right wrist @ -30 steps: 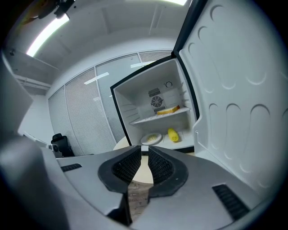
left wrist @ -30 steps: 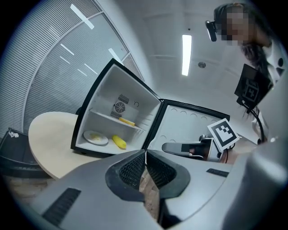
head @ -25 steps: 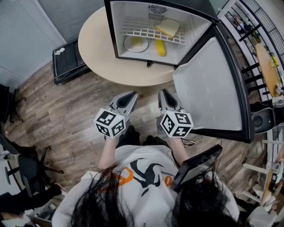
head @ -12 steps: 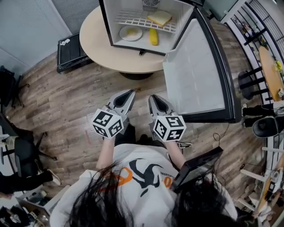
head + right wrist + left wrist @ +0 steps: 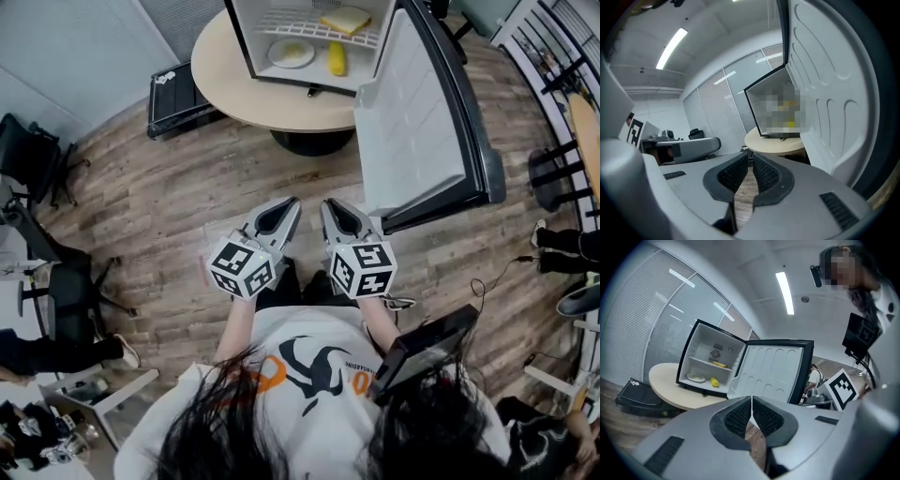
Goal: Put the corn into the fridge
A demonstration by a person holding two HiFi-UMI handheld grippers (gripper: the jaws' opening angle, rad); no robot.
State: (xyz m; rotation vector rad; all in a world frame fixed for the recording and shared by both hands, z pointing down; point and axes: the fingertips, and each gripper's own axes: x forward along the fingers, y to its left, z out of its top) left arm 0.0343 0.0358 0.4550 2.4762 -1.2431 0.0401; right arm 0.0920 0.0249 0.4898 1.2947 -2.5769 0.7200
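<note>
While the left gripper and right gripper hang shut and empty, wood-plank floor lies between them and the round beige table.
Short yellow corn cob lies on the open black mini fridge's floor, beside a white plate.

I count one fridge, one corn, one plate and one bread slice. I also see one round table and one black case.

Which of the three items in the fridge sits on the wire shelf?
The bread slice; the plate and corn lie below it.
</note>
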